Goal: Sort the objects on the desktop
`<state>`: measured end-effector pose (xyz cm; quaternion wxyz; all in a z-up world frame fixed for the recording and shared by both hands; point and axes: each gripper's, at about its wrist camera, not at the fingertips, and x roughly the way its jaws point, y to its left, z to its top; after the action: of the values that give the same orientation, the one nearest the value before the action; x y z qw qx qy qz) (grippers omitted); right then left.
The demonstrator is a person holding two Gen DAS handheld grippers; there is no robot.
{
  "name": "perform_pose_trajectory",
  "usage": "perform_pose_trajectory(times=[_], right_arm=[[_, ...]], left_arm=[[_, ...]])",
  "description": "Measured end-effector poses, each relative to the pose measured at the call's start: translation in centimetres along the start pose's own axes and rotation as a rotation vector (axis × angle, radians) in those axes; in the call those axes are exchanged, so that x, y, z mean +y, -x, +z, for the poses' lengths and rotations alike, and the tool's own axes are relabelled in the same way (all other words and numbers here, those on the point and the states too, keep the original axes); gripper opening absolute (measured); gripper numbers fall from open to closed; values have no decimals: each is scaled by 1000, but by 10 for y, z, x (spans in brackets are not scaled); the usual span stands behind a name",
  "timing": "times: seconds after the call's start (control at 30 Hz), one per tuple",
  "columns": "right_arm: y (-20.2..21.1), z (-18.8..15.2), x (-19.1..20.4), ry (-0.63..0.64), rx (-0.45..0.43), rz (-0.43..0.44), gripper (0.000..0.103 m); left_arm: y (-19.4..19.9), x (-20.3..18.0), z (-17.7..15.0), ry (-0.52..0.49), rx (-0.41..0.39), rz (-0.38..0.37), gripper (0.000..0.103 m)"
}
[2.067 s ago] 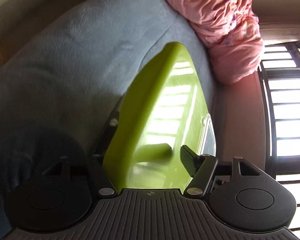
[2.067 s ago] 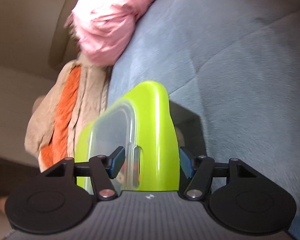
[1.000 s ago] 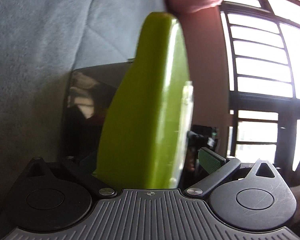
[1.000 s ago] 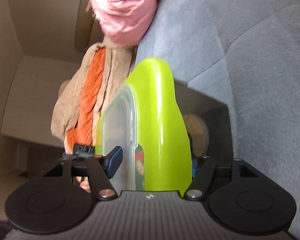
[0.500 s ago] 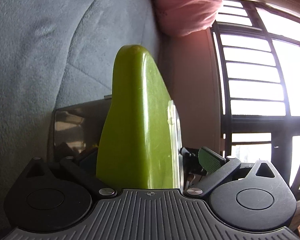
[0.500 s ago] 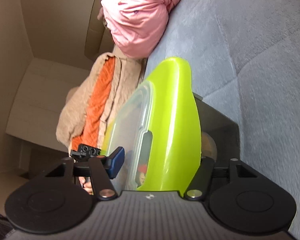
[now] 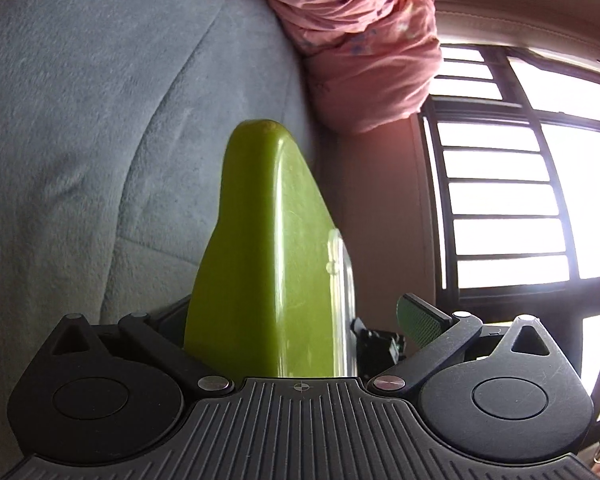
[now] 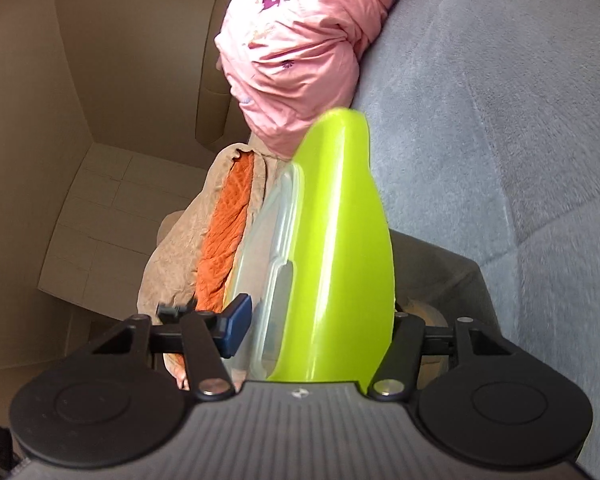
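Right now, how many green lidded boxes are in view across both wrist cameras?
1. The green box sits between the left gripper fingers, and the same box lies within the right gripper. Others could be hidden behind it.

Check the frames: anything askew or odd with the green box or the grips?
The green box stands on edge between both grippers, clear lid facing sideways. Left gripper and right gripper show a gap on the lid side. No spill or damage visible.

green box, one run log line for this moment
left gripper: open | right gripper: open | green box: between both jaws | clear lid: on
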<state>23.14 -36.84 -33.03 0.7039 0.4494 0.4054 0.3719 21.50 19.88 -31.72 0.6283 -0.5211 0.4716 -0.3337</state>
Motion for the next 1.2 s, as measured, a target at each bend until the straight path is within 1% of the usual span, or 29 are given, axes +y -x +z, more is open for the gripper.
perform_pose_trajectory(times=[0.07,0.13,0.17,0.2,0.27,0.33,0.4,0.43,0.53,0.6,0.7,0.73,0.8,0.83,0.87,0.9,0.93,0.97,1.0,1.07,1.13,1.2], right_arm=[[-2,1,-2,7,13,2,56],[-3,2,-3,15,26,4,56],[-2,1,-4,13,23,8,56],[0,2,-7,1,24,13,56],[3,1,-4,18,26,3,56],[7,0,-2,31,29,-6,56],[12,-3,2,39,31,-18,56],[14,-5,5,48,29,-28,56],[23,-11,11,63,27,-52,56],[29,-16,12,53,31,-58,56],[42,-23,13,39,23,-66,56],[46,-25,13,34,18,-68,56],[53,-27,17,50,1,-87,56],[57,-27,19,59,-8,-97,56],[60,-28,21,68,-16,-108,56],[64,-29,23,77,-25,-118,54],[67,-30,25,85,-34,-128,53],[71,-31,27,94,-42,-139,52],[70,-31,28,99,-42,-138,52],[72,-32,31,118,-58,-117,51],[78,-35,34,137,-83,-80,48],[84,-39,32,132,-96,-49,46]], left_arm=[[12,0,-23,-4,-27,-6,103],[15,4,-48,50,0,-77,103],[13,2,-61,55,8,-87,103],[10,0,-72,47,16,-77,103],[6,-5,-92,37,28,-58,103],[8,-5,-105,50,10,-68,103],[13,-6,-108,78,-45,-76,103],[13,-8,-107,90,-77,-58,103],[12,-15,-98,105,-158,76,103],[9,-16,-90,126,-188,120,103],[0,-24,-81,131,-202,153,103],[-4,-31,-81,114,-207,182,103],[-12,-53,-87,38,-231,253,102],[-16,-66,-90,-4,-245,290,97],[-22,-79,-94,-40,-258,337,87],[-25,-89,-98,-75,-265,399,72],[-24,-96,-106,-104,-273,450,65],[-22,-102,-115,-133,-280,496,65],[-21,-107,-123,-134,-287,502,63],[-17,-116,-142,-141,-297,500,63],[-13,-120,-163,-131,-283,473,61],[-15,-121,-184,-127,-247,452,61]])
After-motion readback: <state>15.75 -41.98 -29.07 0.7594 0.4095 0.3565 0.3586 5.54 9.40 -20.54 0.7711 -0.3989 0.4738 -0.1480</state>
